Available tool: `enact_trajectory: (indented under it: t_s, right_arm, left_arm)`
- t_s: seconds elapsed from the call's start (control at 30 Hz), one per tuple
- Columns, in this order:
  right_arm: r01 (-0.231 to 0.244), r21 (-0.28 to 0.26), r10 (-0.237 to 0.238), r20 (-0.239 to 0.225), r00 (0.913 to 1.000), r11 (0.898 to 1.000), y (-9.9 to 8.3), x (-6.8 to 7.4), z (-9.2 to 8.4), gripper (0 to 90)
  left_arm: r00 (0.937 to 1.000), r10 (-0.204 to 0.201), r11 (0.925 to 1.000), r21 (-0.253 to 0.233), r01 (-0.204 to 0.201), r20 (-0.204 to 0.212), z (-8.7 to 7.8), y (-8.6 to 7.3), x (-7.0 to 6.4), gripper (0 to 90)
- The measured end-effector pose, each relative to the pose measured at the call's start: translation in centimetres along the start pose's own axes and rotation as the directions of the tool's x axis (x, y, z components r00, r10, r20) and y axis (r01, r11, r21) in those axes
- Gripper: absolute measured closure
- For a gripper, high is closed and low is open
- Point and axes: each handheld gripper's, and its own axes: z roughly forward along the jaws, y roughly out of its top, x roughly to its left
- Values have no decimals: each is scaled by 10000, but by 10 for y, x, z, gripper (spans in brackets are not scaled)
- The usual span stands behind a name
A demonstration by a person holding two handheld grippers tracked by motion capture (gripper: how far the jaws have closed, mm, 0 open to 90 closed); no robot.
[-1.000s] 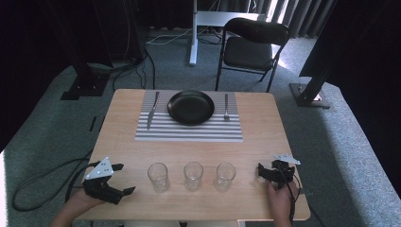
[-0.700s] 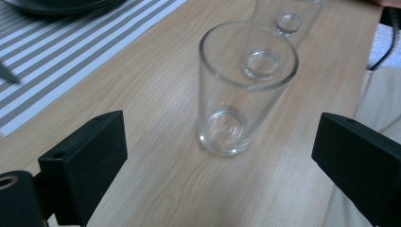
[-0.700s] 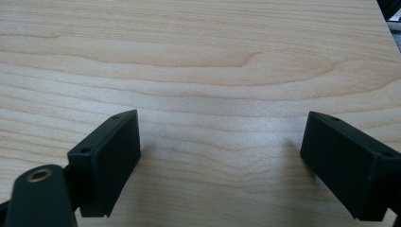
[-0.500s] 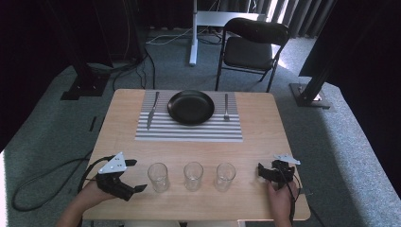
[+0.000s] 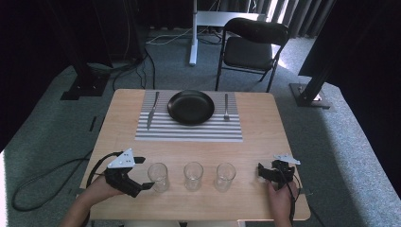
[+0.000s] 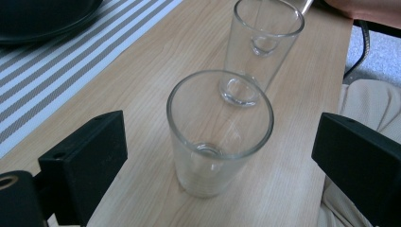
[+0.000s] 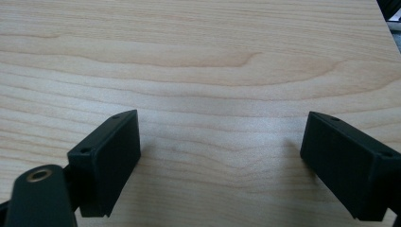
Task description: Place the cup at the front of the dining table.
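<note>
High view. You work at a wooden bench [image 5: 265, 142]. A striped mat [image 5: 189, 132] lies at the far side and carries a black plate [image 5: 191, 107], with a knife [image 5: 151, 111] to its left and a fork [image 5: 226, 108] to its right: a place setting that lacks only a glass. Three glasses stand in a row along the near edge: left glass [image 5: 158, 177], middle glass [image 5: 193, 175], right glass [image 5: 225, 176], well apart from one another. Your left hand-held gripper [image 5: 147, 185] lies low, its tips just beside the left glass, a side-on approach suited to an upright tumbler. Your right hand-held gripper [image 5: 261, 171] rests on the bench near the right glass, apart from it, out of the way.

Left gripper view. The left glass [image 6: 218, 137] stands upright between the two jaws, which are spread wide; neither pad touches it. The middle glass [image 6: 262, 47] lines up behind it, so the reach probably must stop short of it. The plate's rim [image 6: 42, 23] and the mat [image 6: 52, 75] show at the upper left.

Right gripper view. The jaws stand apart over bare bench [image 7: 213, 71], with nothing between them.
</note>
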Motion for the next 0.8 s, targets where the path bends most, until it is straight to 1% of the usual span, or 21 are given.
enact_trajectory:
  t_s: [0.07, 0.1, 0.13, 0.17, 0.27, 0.3, 0.37, 0.43, 0.47, 0.63, 0.8]
  right_arm:
    - [2, 1, -2, 0, 10000, 10000, 0, 0, 0, 123]
    - [-1, -2, 1, -1, 10000, 10000, 0, 0, 0, 123]
    - [0, 0, 0, 0, 10000, 10000, 0, 0, 0, 123]
    - [1, 0, -1, 1, 10000, 10000, 0, 0, 0, 123]
    - [1, 0, -1, 0, 10000, 10000, 0, 0, 0, 123]
    - [1, 0, -1, 1, 10000, 10000, 0, 0, 0, 123]
    - [2, 0, -2, 1, 10000, 10000, 0, 0, 0, 123]
    - [-2, -3, 2, -2, 10000, 10000, 0, 0, 0, 123]
    - [1, 0, -1, 0, 10000, 10000, 0, 0, 0, 123]
    - [0, -3, 0, -2, 10000, 10000, 0, 0, 0, 123]
    - [-3, -3, 3, -1, 10000, 10000, 0, 0, 0, 123]
  left_arm:
    - [10000, 27, 10000, 9, -27, -10, 1, 2, -1, 45]
    - [9999, 57, 10000, 82, -57, 101, 4, 5, -1, 45]
    - [9999, 70, 9999, 87, -70, 76, 5, 6, -1, 45]
    - [9998, 71, 9998, 181, -73, 163, 8, 10, -2, 45]
    - [9998, 112, 9998, 181, -114, 135, 9, 11, -2, 45]
    - [9997, 163, 9993, 328, -170, 206, 15, 16, -3, 46]
    - [9996, 200, 9991, 375, -208, 217, 16, 18, -3, 45]
    - [9992, 296, 9988, 384, -306, 266, 19, 22, -4, 45]
    - [9993, 293, 9990, 325, -301, 252, 21, 24, -5, 45]
    - [9989, 342, 9987, 355, -353, 313, 24, 28, -5, 45]
    - [9983, 427, 9978, 487, -446, 390, 31, 36, -6, 45]
